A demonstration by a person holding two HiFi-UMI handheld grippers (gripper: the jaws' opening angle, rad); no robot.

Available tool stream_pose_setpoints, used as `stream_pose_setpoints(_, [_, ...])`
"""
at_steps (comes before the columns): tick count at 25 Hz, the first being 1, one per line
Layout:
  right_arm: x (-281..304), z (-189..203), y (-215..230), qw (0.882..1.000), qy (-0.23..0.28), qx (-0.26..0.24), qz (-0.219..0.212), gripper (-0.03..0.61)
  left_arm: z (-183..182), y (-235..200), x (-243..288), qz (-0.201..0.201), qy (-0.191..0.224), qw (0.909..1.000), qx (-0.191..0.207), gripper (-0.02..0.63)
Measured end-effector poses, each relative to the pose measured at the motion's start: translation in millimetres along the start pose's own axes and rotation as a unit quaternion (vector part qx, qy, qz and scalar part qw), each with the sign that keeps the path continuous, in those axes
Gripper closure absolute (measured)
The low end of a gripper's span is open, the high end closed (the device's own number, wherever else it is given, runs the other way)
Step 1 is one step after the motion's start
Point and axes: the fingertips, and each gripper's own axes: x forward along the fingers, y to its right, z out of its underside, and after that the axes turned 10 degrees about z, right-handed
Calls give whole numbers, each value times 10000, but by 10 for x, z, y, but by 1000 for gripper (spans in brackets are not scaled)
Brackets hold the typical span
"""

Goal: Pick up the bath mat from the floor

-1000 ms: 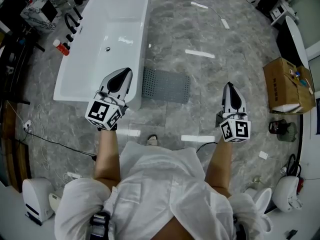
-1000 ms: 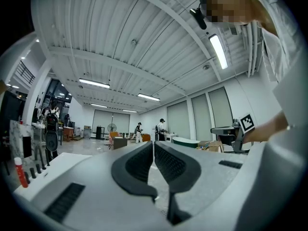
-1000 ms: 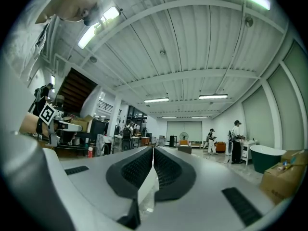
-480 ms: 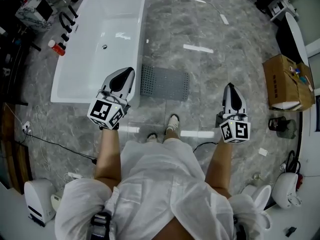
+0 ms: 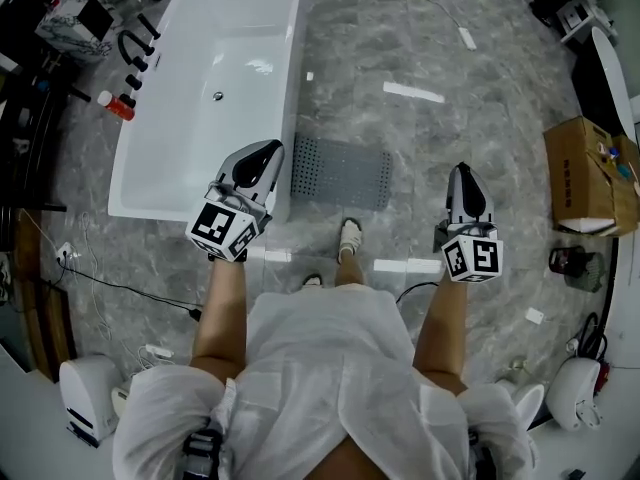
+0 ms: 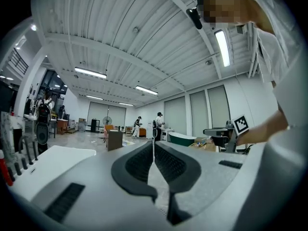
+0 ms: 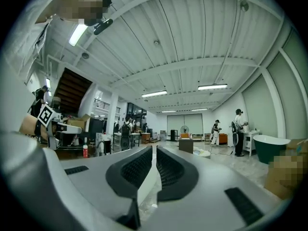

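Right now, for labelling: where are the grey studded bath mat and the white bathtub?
grey studded bath mat [image 5: 342, 172]: head view, its middle.
white bathtub [image 5: 240, 118]: head view, bare basin floor.

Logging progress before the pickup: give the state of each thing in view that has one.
bath mat: flat on the floor beside the bathtub, not held.
bathtub: empty.
left gripper: shut, empty.
right gripper: shut, empty.
cardboard box: open.
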Motion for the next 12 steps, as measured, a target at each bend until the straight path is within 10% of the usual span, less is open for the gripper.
stream_pose_setpoints(12, [858,881,361,9978,-652,19,-112,546,638,-481,988,54,-273,9991,-334,597])
